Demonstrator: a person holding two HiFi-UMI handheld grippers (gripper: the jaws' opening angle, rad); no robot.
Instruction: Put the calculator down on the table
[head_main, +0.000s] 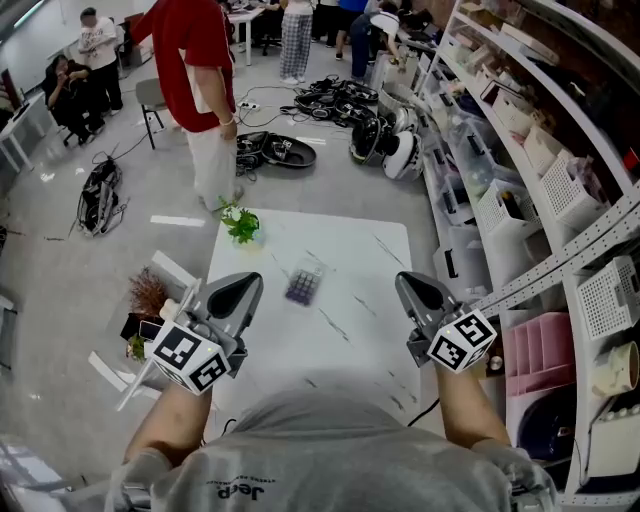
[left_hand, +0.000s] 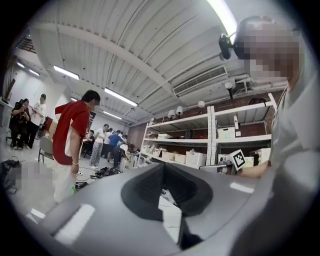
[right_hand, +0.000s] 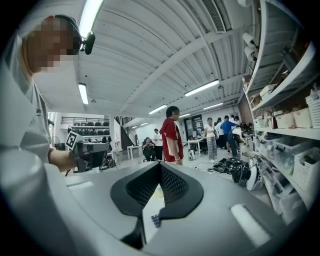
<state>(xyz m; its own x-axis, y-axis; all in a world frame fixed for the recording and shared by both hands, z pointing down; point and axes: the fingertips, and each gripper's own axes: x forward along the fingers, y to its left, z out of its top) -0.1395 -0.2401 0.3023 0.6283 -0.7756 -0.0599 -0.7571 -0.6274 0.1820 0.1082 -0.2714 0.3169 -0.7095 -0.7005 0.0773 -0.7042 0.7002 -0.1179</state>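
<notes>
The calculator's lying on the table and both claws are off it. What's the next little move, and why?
Probably pull back and rest: the calculator already lies on the table, and the left gripper and right gripper are shut, empty and clear of it.

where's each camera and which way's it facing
Head view: on the head, steeply down at table and calculator; shows forearms, left hand-held gripper, right hand-held gripper.
Left gripper view: on the left one, level toward shelves; its shut jaws, torso.
Right gripper view: on the right one, level down the room; its shut jaws, torso.
Shared: both gripper views catch the red-shirted person.
</notes>
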